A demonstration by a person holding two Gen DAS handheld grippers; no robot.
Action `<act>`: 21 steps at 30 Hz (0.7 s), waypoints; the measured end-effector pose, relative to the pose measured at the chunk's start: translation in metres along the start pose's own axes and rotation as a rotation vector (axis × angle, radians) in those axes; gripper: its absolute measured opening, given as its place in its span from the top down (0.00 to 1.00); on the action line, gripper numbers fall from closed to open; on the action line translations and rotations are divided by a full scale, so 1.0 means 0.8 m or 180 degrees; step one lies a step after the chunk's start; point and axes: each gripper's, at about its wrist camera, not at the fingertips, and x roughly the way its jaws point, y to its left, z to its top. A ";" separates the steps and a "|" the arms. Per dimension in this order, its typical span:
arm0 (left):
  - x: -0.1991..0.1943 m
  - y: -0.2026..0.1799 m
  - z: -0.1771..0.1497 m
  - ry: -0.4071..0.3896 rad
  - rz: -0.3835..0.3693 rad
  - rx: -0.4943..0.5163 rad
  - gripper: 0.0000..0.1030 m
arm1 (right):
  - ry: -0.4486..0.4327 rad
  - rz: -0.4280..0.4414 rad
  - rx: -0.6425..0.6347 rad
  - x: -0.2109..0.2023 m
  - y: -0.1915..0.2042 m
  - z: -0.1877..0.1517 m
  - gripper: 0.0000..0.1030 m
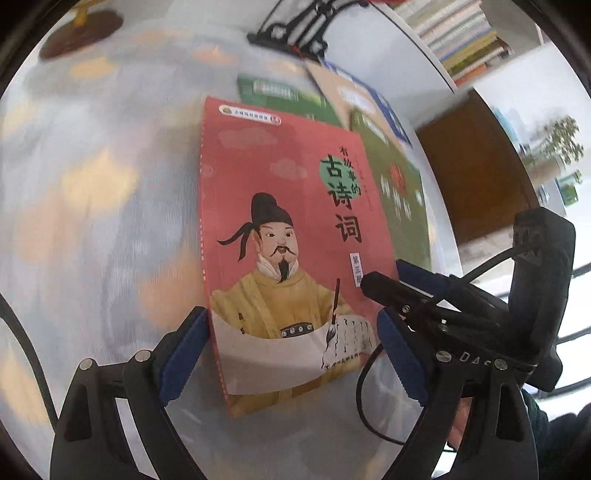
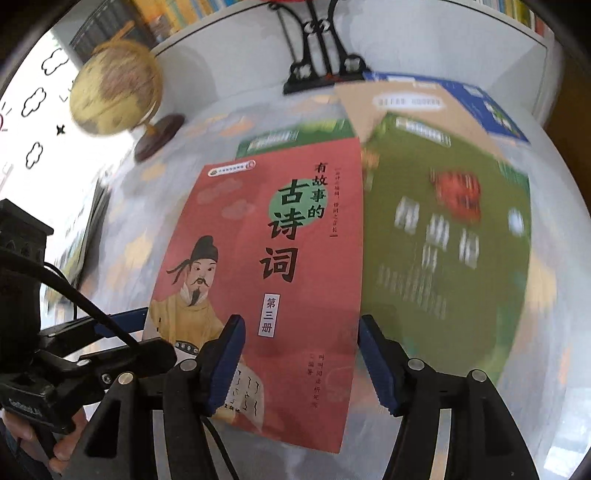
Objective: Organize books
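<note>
Glossy patterned desk (image 1: 92, 184) strewn with books, both tongs low over a red one.
Bookshelves (image 1: 461, 33) fill the upper right of the left view; a globe (image 2: 114, 88) and black iron stand (image 2: 321, 66) sit along the top of the right view. Centre frame, the red book (image 1: 288, 229), showing a bearded robed figure, overlaps green books (image 2: 443, 229). Left tongs (image 1: 291, 354) gape across its lower edge; right tongs (image 2: 301, 365) stand part-open over its right edge, gripping nothing.

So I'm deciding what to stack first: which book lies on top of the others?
The red book with the painted scholar; its cover is fully visible and overlaps the green book and another green one behind.
</note>
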 end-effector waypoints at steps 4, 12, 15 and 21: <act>-0.012 0.003 -0.049 0.0025 0.0062 0.0034 0.16 | 0.0140 0.0068 0.0080 -0.005 0.012 -0.062 0.42; -0.020 0.027 -0.048 -0.0012 0.0067 -0.0307 0.38 | -0.0091 -0.0222 0.0187 -0.021 -0.001 -0.085 0.60; -0.018 0.028 -0.050 -0.0047 0.0043 -0.0306 0.38 | -0.0082 -0.0182 0.0123 -0.021 0.008 -0.090 0.60; -0.019 0.022 -0.054 -0.0065 0.0069 -0.0185 0.38 | -0.0162 -0.0227 0.0109 -0.020 0.023 -0.100 0.57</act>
